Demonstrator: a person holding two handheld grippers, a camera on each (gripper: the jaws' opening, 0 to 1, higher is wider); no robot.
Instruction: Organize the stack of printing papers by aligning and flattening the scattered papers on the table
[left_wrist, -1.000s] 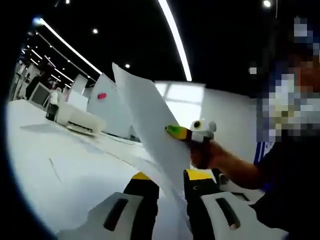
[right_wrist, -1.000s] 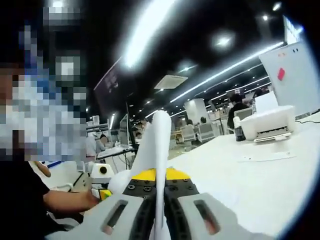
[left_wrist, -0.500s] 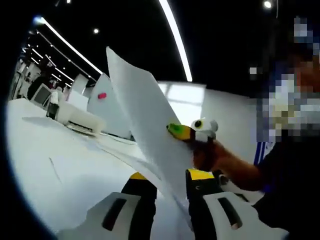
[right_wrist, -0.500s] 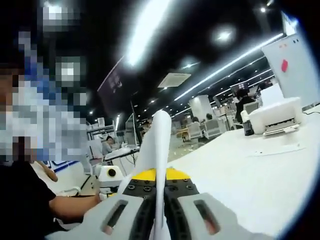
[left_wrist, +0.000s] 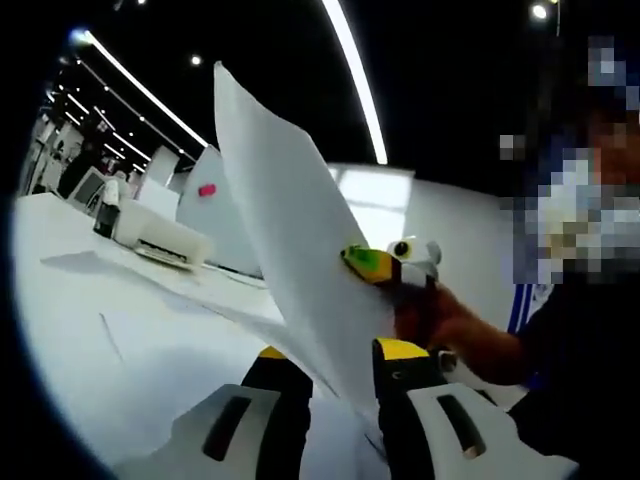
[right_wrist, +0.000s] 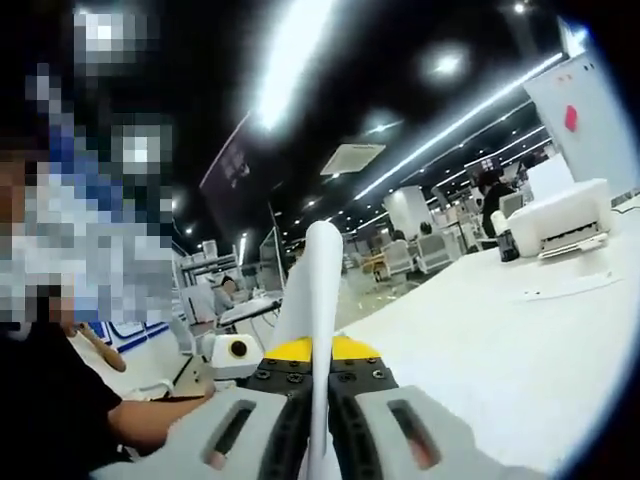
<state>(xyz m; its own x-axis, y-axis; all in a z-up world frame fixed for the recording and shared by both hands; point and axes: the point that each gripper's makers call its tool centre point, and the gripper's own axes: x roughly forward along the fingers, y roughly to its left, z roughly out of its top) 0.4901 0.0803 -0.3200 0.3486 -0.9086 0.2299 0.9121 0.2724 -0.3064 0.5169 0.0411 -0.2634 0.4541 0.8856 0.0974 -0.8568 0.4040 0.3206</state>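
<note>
Left gripper view first: the left gripper has the paper rising up between its two jaws, lifted clear off the table. I honestly can't tell if the jaws are pinching it or just sitting either side, there's some gap visible. The right gripper comes in from the right and meets the sheet's far edge, a hand behind it. Paper like this is super light and floppy, it bows under its own weight, and it'll slide out of smooth jaws easily. Best bet is gripping near an edge on both sides and keeping it slightly taut, not squeezing mid-sheet where it creases. More loose sheets lie flat on the table further back, near a white printer and a dark bottle. None of that is close enough to get in the way, I'd say

Right gripper view: the right gripper is clamped tight on the paper, seen edge-on and curling upward. The left gripper sits low on the left. Another sheet lies on the table, with the printer beyond it
</note>
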